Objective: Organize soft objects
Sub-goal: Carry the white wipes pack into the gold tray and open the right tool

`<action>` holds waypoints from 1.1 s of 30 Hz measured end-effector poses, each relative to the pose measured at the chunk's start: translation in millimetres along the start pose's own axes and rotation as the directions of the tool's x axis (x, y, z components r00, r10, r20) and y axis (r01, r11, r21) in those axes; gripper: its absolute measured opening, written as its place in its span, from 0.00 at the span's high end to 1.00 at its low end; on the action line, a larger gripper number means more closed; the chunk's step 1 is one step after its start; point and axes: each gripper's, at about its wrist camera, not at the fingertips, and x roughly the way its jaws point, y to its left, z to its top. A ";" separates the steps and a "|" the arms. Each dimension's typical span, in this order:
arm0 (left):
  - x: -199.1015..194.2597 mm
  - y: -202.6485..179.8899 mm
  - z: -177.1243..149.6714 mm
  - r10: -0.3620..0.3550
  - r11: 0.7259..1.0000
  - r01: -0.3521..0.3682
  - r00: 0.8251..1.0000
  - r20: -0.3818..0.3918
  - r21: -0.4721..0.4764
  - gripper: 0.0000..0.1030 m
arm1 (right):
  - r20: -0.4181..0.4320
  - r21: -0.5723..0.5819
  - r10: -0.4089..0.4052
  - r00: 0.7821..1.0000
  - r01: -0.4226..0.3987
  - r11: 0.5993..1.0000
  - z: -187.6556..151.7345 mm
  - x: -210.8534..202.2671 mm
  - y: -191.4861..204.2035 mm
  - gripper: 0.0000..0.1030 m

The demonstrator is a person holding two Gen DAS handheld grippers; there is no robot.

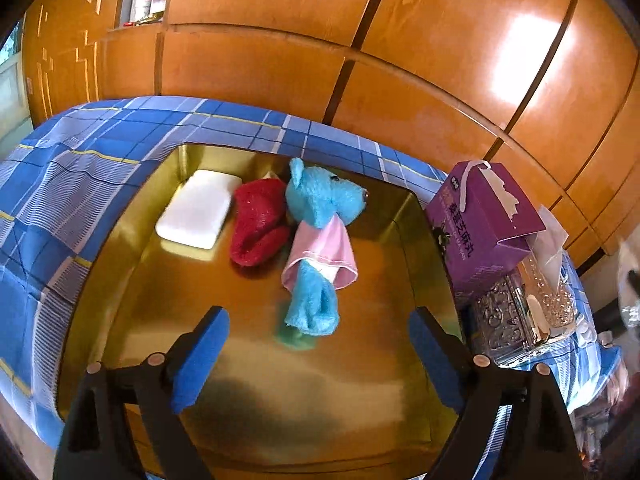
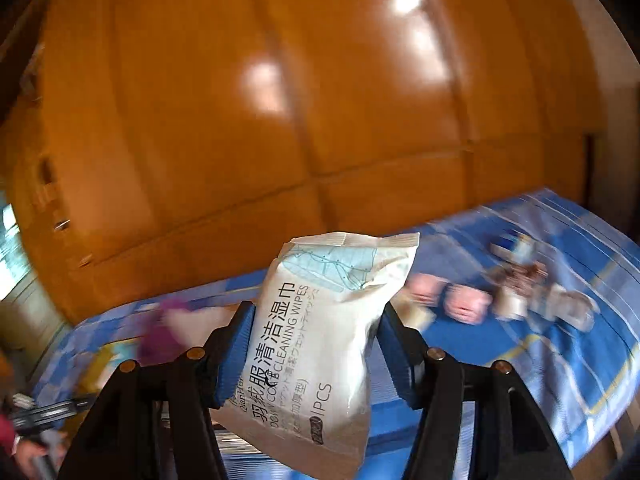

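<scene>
A gold tray (image 1: 132, 248) lies on the blue checked cloth in the left wrist view. In it lie a white sponge block (image 1: 198, 208), a red knitted piece (image 1: 258, 222) and a blue plush animal (image 1: 320, 240) in a pink dress. My left gripper (image 1: 320, 356) hangs open above the tray's near half, nothing between its blue pads; the plush lies just beyond them. In the right wrist view my right gripper (image 2: 316, 352) is shut on a white pack of cleaning wipes (image 2: 320, 332), held upright in the air above the cloth.
A purple tissue box (image 1: 480, 224) and a clear patterned box (image 1: 520, 316) stand right of the tray. Several small blurred items (image 2: 516, 288) lie on the blue cloth (image 2: 560, 352) at the right. An orange wooden wardrobe (image 1: 400, 60) rises behind the cloth.
</scene>
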 end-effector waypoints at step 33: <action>-45.0 96.9 -7.9 0.103 0.971 -0.082 0.991 0.083 -0.223 0.10 | -0.337 -0.607 -0.254 0.907 -0.004 0.795 -114.1 206.6 305.4 0.39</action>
